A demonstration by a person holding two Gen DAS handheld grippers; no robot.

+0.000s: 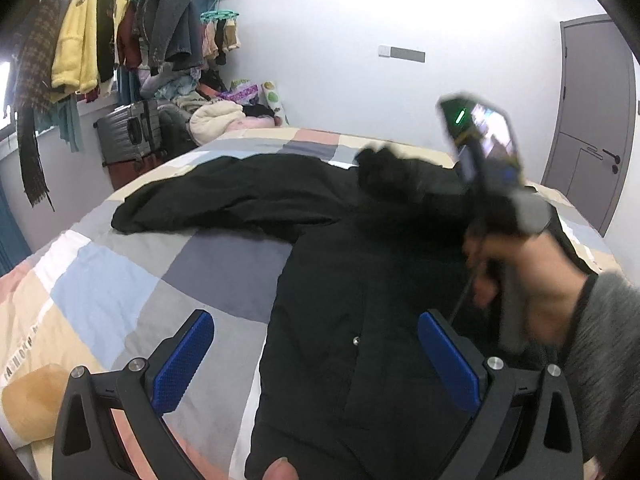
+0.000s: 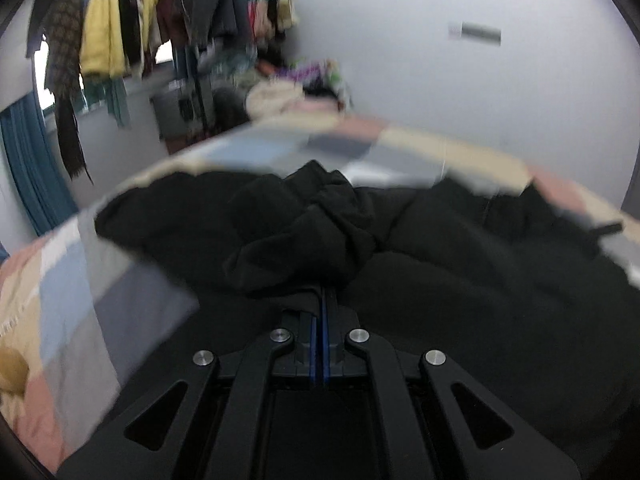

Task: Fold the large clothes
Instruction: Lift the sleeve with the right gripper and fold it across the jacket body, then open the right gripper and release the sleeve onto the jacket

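Note:
A large black coat [image 1: 360, 280] lies spread on the patchwork bedspread [image 1: 100, 300], one sleeve [image 1: 208, 196] stretched out to the left. My left gripper [image 1: 316, 320] hovers open over the coat's lower body, nothing between its blue pads [image 1: 184, 360]. At the right a person's hand [image 1: 540, 280] holds the right gripper's handle, blurred. A bunch of the coat's black fabric [image 1: 384, 172] rises in front of it. In the right wrist view my right gripper [image 2: 320, 296] is shut, a wad of the coat [image 2: 304, 232] pinched at its tips.
A rack of hanging clothes [image 1: 100, 40] fills the far left. Under it stand a grey suitcase [image 1: 128, 128] and a pile of clothes and bedding [image 1: 216, 116]. A grey door [image 1: 592, 120] is at the far right. The bed's left part shows bare bedspread.

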